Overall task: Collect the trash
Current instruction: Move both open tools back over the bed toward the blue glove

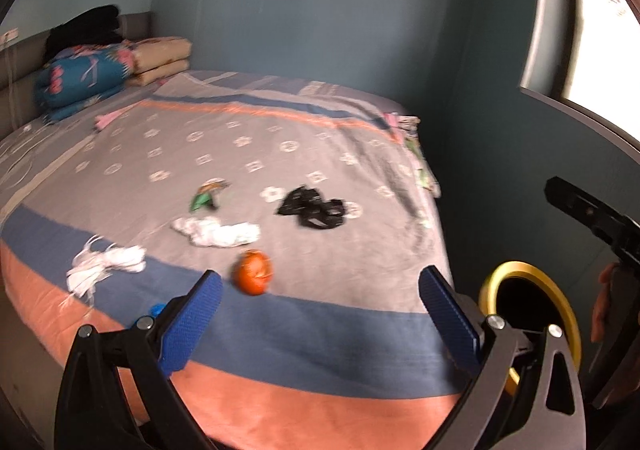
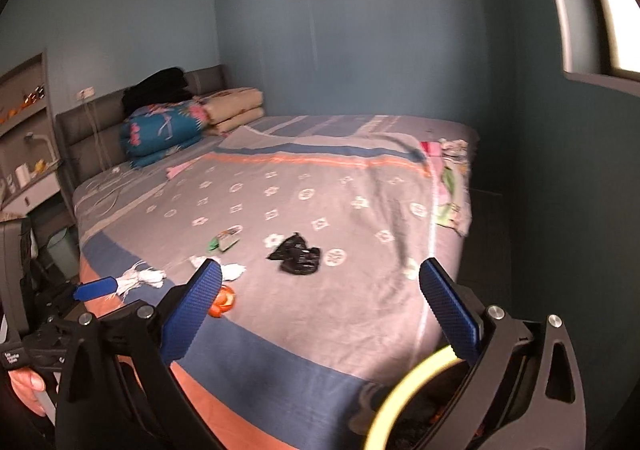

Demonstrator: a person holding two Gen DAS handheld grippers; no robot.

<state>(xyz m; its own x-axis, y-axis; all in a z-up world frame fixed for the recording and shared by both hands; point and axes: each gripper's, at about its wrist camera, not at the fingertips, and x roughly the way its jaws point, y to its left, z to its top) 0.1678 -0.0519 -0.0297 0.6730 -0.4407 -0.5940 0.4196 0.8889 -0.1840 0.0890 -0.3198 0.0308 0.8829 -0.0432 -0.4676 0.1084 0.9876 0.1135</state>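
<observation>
Both sets of jaws were spread about as wide as they go, with nothing caught between the blue pads. The left gripper [image 1: 320,314] was held over the near edge of the bed [image 1: 280,362], and the right gripper [image 2: 320,310] was held the same way, released and touching nothing.

Trash was scattered over the grey patterned bedspread: an orange peel [image 1: 253,271] nearest the edge, two white crumpled tissues [image 1: 218,231] [image 1: 105,266], a green wrapper [image 1: 208,196] and a black plastic scrap [image 1: 314,207] further in. A yellow-rimmed bin [image 1: 532,326] was seen just off the bed's corner.

Folded quilts [image 2: 168,130] were stacked by the headboard, blue-grey walls all round, and a window [image 2: 600,10] on the right.
</observation>
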